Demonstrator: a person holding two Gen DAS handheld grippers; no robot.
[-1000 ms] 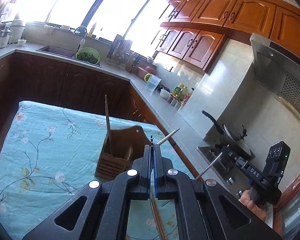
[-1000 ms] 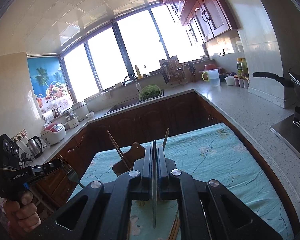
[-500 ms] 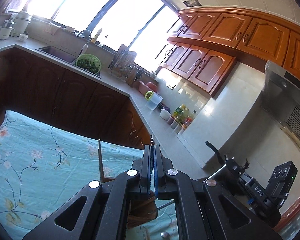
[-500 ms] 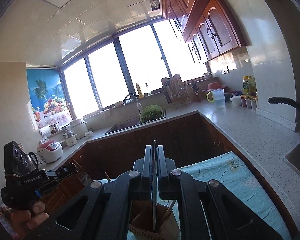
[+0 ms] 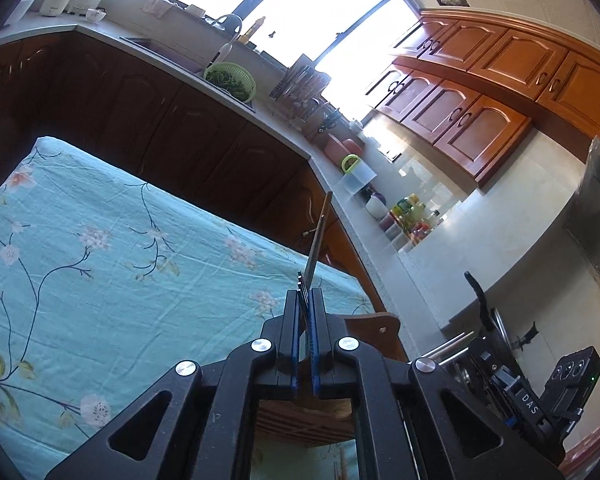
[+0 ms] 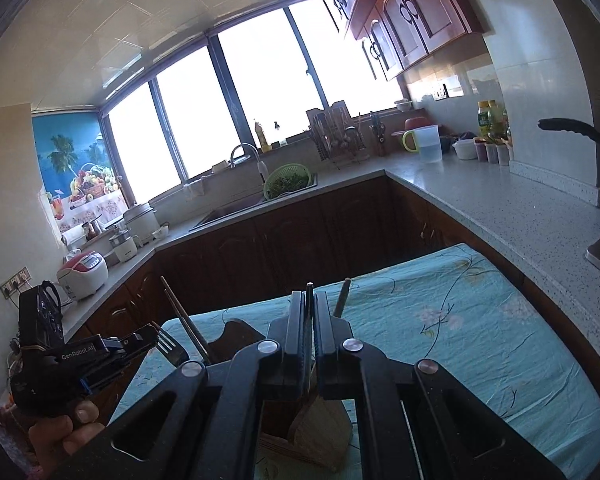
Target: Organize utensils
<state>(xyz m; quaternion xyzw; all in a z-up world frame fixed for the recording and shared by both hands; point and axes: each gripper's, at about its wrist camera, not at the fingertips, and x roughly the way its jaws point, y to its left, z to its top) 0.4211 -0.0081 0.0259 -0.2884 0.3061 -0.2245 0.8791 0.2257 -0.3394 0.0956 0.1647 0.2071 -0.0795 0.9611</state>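
Hovering above the wooden utensil holder (image 6: 320, 428), both grippers carry cutlery. The left gripper (image 5: 306, 312) has its fingers pinched tight on a fork (image 6: 168, 346); its tines poke out clearly in the right wrist view, just beside the holder's rim. The right gripper (image 6: 309, 300) is closed too, clamping a thin dark utensil (image 6: 309, 294) edge-on to the lens, so I cannot tell what kind. Both are held over the holder on the floral tablecloth (image 6: 480, 320), presumably so they can drop straight into its slots.

Counting now: one holder, and two sticks already stand in it, a wooden chopstick (image 6: 184, 320) leaning left and a darker handle (image 6: 342, 296) to the right. One fork held, one thin utensil held. Low in the left wrist view, more chopsticks (image 5: 342, 460) seem to lie on the cloth, too cut off to count. In my judgement the fork and the thin utensil both need tipping downward before release.
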